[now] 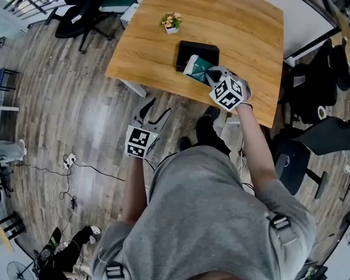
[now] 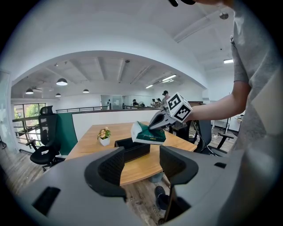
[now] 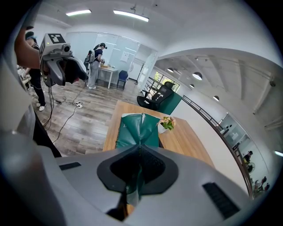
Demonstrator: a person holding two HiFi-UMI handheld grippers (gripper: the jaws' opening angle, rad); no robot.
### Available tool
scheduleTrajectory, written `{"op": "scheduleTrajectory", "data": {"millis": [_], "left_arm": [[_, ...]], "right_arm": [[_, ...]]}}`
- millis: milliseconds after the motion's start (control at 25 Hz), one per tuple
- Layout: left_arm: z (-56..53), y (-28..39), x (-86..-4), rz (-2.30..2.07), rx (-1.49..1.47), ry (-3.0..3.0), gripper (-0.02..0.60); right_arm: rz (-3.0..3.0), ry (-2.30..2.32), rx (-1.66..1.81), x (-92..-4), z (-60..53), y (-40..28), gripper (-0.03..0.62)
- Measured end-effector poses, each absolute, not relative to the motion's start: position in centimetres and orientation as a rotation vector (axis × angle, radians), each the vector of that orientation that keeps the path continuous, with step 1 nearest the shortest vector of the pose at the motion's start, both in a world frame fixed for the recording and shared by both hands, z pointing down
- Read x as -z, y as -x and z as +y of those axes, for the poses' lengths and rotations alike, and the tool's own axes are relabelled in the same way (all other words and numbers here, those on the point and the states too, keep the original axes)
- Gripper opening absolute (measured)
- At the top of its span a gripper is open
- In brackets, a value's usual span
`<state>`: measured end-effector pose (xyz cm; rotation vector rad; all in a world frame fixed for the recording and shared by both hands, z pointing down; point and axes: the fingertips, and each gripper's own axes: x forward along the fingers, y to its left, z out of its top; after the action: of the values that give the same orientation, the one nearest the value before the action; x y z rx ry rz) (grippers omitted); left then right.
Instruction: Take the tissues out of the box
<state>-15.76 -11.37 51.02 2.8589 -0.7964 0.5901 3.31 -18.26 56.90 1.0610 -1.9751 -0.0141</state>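
A green tissue pack (image 1: 195, 68) hangs tilted just above a black box (image 1: 197, 50) on the wooden table (image 1: 245, 31). My right gripper (image 1: 211, 75) is shut on the pack's near end. In the right gripper view the green wrapper (image 3: 139, 128) is pinched between the closed jaws of that gripper (image 3: 139, 152). My left gripper (image 1: 152, 111) is held over the floor, short of the table's near edge, open and empty. From the left gripper (image 2: 137, 161) view, the pack (image 2: 148, 133) is lifted over the box (image 2: 132, 148) by the right gripper (image 2: 164, 118).
A small potted plant (image 1: 171, 22) stands on the table beyond the box. Office chairs (image 1: 82, 18) stand at the far left and at the right side (image 1: 314, 92). Cables (image 1: 70, 166) lie on the wood floor. People stand far off in the room (image 3: 95, 62).
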Motion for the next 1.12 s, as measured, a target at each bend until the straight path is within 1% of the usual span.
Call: {"op": "scheduleTrajectory", "data": {"millis": [720,1120], "left_arm": [[-10.5,16.9,-51.5,-0.81,-0.595,-2.862,0.262],[-10.8,16.5,-51.2,-0.811,-0.59,-2.853,0.262]], "right_arm": [[-1.966,-1.074,0.024,-57.0,-17.2,-3.2,0.008],[-1.965,-1.062,0.008,-57.7,-17.3,-3.7,0.008]]}}
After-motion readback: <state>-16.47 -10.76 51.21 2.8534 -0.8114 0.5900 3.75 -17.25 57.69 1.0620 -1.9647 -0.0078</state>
